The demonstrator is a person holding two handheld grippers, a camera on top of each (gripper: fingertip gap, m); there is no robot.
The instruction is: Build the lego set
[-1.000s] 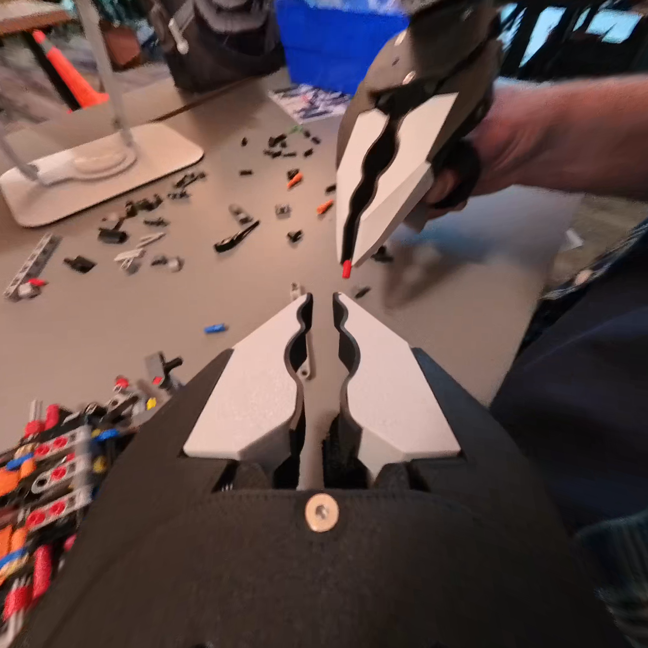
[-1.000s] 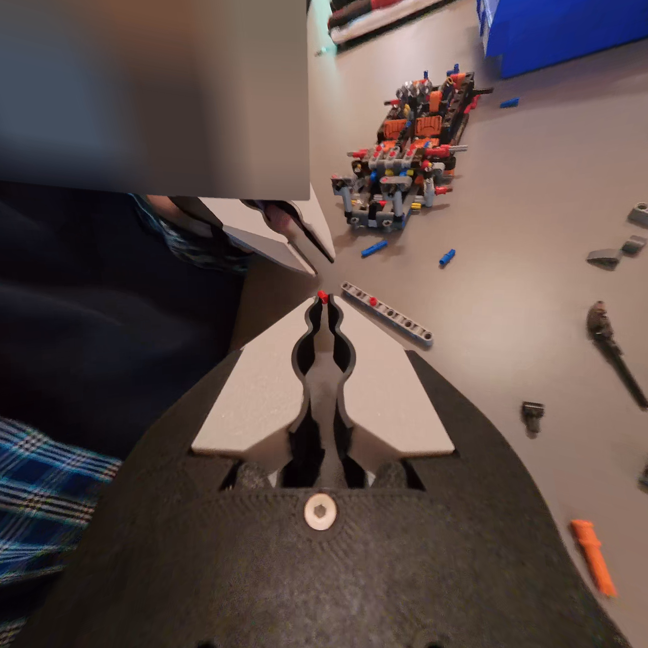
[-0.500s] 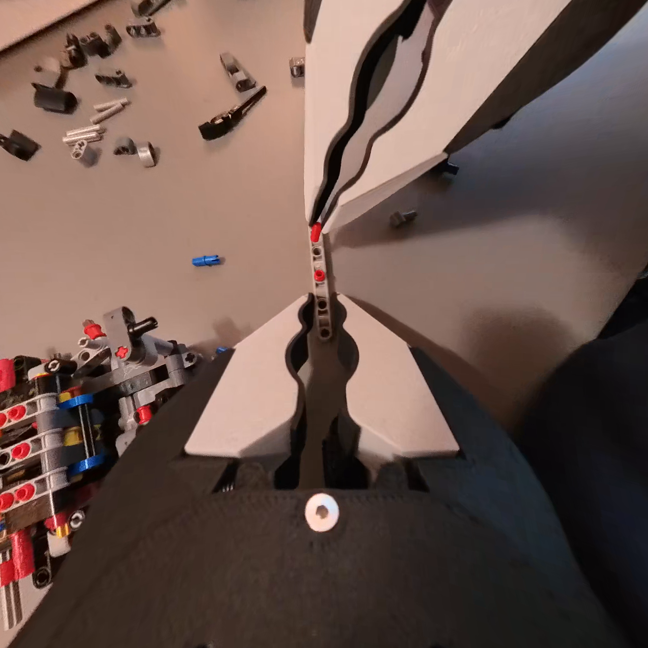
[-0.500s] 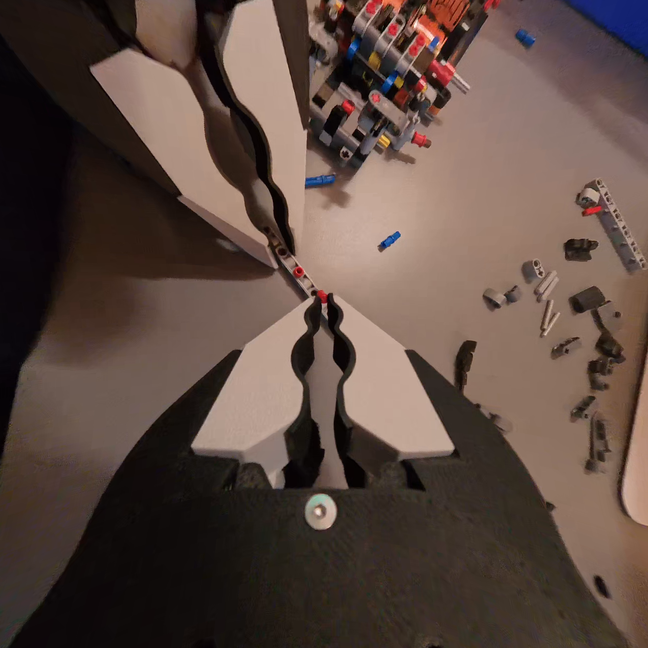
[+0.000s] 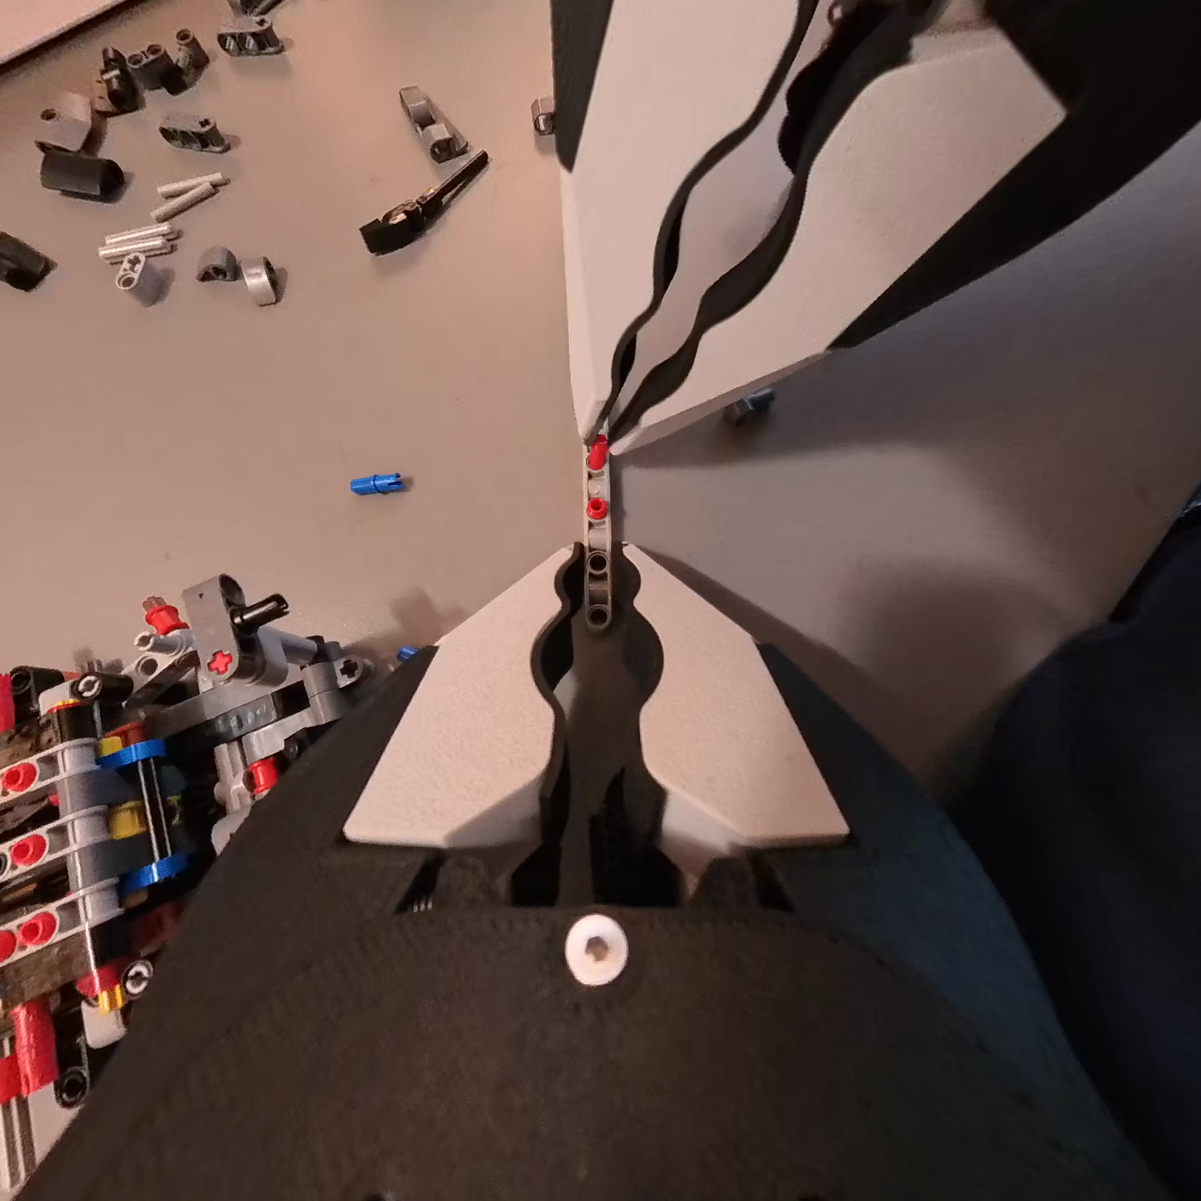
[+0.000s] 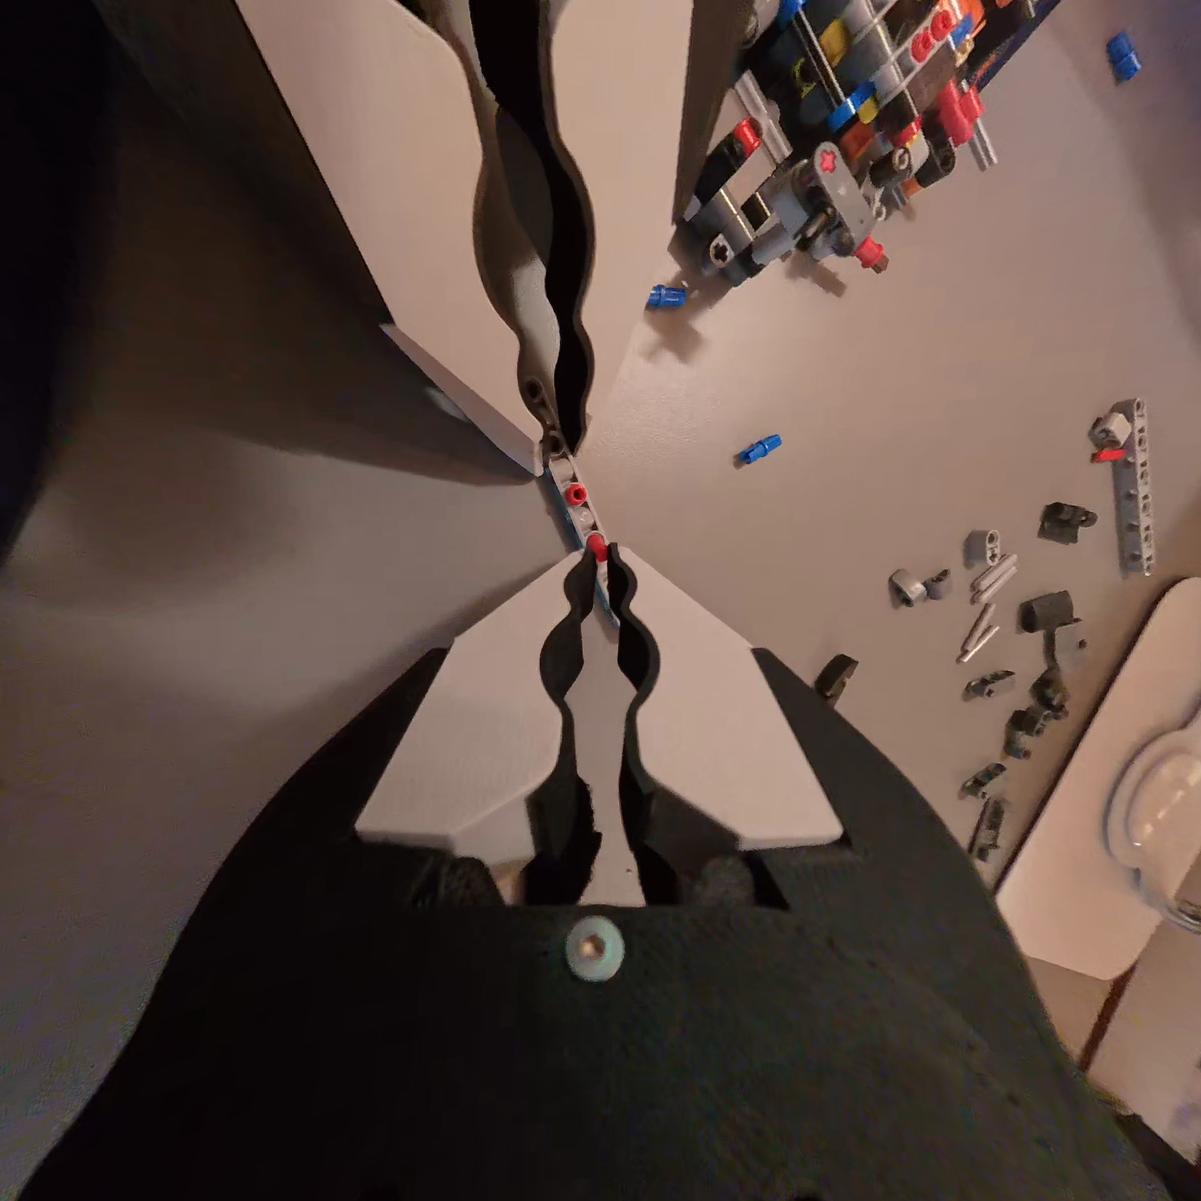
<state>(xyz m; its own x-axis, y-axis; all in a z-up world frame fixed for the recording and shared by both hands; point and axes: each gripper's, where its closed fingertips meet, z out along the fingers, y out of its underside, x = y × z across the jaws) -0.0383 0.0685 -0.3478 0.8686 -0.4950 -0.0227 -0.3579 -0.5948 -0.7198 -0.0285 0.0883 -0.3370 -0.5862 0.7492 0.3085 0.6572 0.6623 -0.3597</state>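
My left gripper is shut on a short grey beam with a row of holes, which sticks out forward from its tips. One red pin sits in the beam. My right gripper is shut on a second red pin and holds it against the beam's far end. The two grippers meet tip to tip above the table. The right gripper comes down from the top of the left wrist view. The left gripper comes down from the top of the right wrist view.
The partly built model lies beside the left gripper and shows in the right wrist view too. A blue pin, loose grey and black parts, a long grey beam and a white stand base lie around.
The grippers have come together from well apart. The right gripper's red pin now touches the far end of the beam held by the left. Little has moved in the last half second.
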